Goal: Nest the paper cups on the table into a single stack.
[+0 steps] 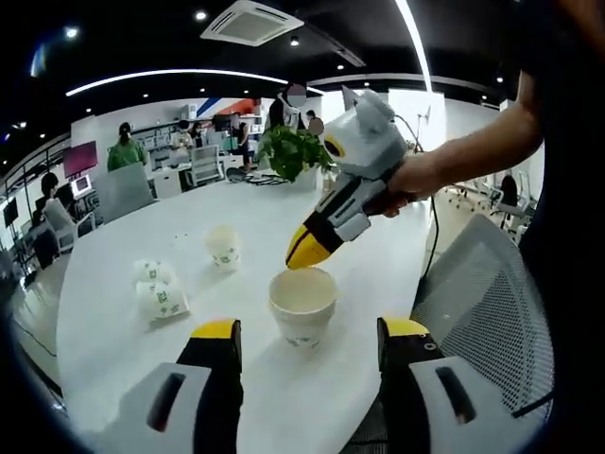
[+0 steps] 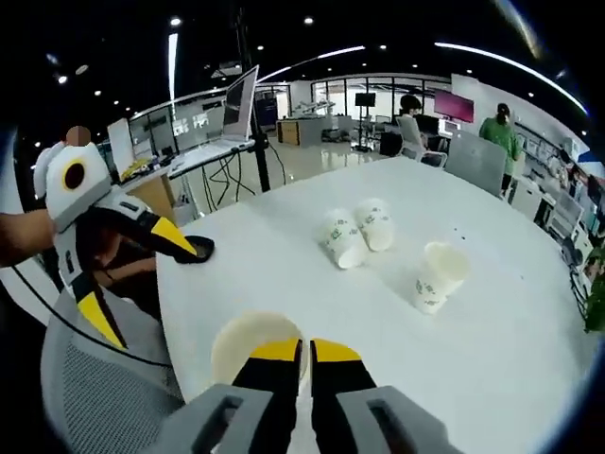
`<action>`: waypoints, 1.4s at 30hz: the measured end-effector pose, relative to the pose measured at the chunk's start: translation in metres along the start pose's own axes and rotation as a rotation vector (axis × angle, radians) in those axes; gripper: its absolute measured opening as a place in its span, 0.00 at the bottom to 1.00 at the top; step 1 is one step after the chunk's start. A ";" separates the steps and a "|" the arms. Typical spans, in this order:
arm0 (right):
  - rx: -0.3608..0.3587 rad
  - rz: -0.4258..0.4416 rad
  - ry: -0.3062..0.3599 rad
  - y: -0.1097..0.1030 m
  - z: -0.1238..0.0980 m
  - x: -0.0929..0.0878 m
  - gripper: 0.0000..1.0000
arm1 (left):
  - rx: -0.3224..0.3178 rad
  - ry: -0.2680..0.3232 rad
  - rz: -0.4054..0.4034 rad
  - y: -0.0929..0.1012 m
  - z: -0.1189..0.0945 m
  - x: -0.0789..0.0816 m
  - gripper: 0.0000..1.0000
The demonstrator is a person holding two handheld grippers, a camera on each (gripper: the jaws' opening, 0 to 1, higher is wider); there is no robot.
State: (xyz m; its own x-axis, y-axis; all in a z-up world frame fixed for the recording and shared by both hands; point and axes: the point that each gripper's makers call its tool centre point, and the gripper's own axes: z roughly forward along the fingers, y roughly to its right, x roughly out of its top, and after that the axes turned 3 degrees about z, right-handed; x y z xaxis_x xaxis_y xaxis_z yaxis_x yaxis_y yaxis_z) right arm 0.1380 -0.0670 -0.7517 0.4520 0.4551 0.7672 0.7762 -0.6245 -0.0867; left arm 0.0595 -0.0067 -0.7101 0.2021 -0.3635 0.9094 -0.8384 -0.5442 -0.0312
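A large white round table (image 1: 123, 340) fills the lower half of both views, in an open office with ceiling strip lights, desks, a potted plant (image 1: 295, 151) at upper centre of the left gripper view, and a grey mesh chair (image 1: 492, 293) at that view's lower right.

The left gripper (image 1: 310, 333) has its jaws spread wide and holds nothing; an upright paper cup (image 1: 302, 305) stands between and just beyond its tips. The right gripper (image 2: 306, 352) is clenched, its jaws nearly together at the rim of that upright cup, at bottom centre of its own view.

Two cups lying on their sides (image 2: 357, 233) touch each other at centre frame, and a tilted single cup (image 2: 439, 274) rests right of them.
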 end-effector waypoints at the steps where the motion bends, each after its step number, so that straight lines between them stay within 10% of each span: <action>1: -0.001 0.003 0.000 0.001 -0.001 0.000 0.00 | 0.002 0.001 0.001 0.000 0.000 0.000 0.57; 42: -0.025 0.194 0.240 -0.001 -0.054 0.001 0.56 | 0.049 0.049 -0.052 -0.024 0.003 0.018 0.64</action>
State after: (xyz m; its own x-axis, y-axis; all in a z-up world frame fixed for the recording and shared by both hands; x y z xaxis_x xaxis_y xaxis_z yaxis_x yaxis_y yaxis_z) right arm 0.1141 -0.1001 -0.7164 0.4715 0.1648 0.8663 0.6730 -0.7021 -0.2327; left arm 0.0846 -0.0023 -0.6944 0.2187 -0.2976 0.9293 -0.8014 -0.5981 -0.0029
